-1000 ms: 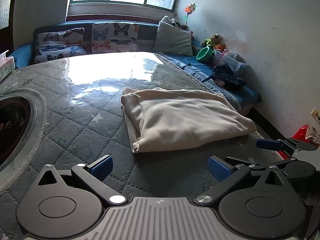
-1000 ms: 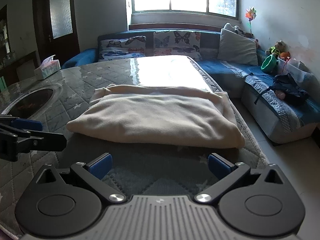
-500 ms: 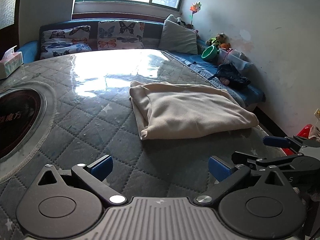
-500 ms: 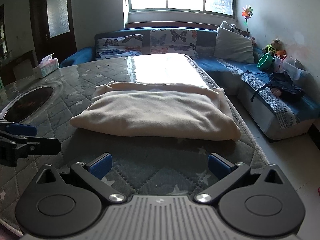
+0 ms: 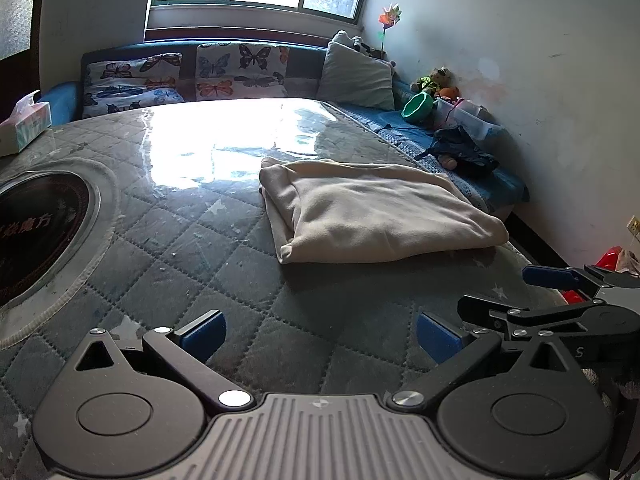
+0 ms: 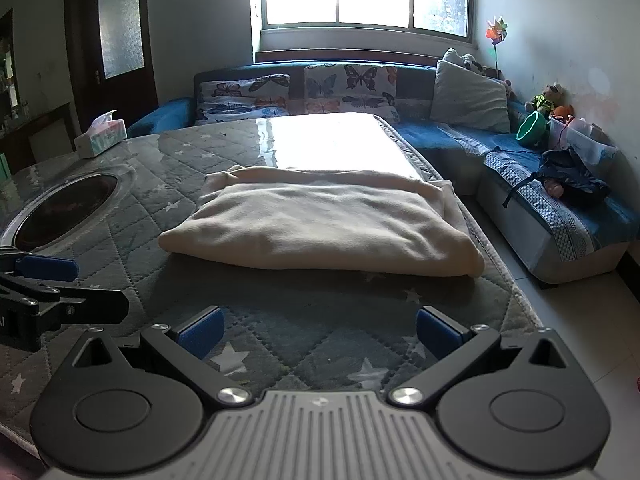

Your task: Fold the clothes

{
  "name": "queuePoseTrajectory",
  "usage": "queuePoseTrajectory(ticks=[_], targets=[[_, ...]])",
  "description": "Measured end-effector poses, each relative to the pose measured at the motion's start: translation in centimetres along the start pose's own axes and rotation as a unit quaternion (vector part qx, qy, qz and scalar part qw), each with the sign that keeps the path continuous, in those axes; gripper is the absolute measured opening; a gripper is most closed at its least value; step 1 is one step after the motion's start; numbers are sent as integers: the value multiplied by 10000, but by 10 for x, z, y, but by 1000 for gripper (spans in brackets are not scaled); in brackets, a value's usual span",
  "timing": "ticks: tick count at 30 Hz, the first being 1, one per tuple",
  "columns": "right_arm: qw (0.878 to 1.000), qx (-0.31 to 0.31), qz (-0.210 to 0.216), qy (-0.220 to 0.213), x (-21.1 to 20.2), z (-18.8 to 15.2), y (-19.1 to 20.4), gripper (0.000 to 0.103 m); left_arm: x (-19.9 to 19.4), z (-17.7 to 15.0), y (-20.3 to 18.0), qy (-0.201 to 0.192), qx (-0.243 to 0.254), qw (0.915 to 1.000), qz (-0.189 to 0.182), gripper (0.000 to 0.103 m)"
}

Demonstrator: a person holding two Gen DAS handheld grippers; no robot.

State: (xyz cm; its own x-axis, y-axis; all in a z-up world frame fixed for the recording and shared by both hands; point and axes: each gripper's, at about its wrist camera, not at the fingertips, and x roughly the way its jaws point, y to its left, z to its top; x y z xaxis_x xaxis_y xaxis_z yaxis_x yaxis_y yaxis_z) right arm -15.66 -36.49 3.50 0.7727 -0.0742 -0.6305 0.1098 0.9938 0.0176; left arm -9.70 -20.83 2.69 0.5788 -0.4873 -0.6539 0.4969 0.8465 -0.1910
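A cream garment lies folded into a thick rectangle on the quilted grey table cover. It also shows in the right wrist view, near the table's right edge. My left gripper is open and empty, above the cover and well short of the garment. My right gripper is open and empty too, short of the garment's near edge. Each gripper shows in the other's view: the right one at the right, the left one at the left.
A round dark inset sits in the table at the left. A tissue box stands at the far left corner. A blue sofa with cushions, a green bowl and a dark bag runs behind and right.
Both grippers have drawn back from the folded garment, which now looks smaller and farther away. Both stay open. The garment has not moved.
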Motion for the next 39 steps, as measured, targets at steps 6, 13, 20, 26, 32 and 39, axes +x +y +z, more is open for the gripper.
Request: queuePoseTrajectory(ticks=[6, 13, 20, 26, 32, 39], targets=[[10000, -5, 17, -19, -3, -1, 3, 103, -3, -4, 0, 15, -10, 10000, 29, 103], [10000, -23, 34, -37, -5, -3, 4, 103, -4, -5, -1, 22, -14, 10000, 54, 103], [10000, -15, 36, -2, -1, -2, 3, 103, -1, -5, 0, 43, -7, 9999, 128, 103], [10000, 1, 48, 10, 3, 0, 4, 103, 2, -3, 2, 60, -26, 9998, 169, 103], [10000, 54, 54, 29, 9, 3, 4, 103, 5, 0, 6, 66, -41, 9998, 198, 103], [9999, 70, 65, 72, 15, 1, 3, 103, 9, 3, 10, 79, -65, 9995, 288, 103]])
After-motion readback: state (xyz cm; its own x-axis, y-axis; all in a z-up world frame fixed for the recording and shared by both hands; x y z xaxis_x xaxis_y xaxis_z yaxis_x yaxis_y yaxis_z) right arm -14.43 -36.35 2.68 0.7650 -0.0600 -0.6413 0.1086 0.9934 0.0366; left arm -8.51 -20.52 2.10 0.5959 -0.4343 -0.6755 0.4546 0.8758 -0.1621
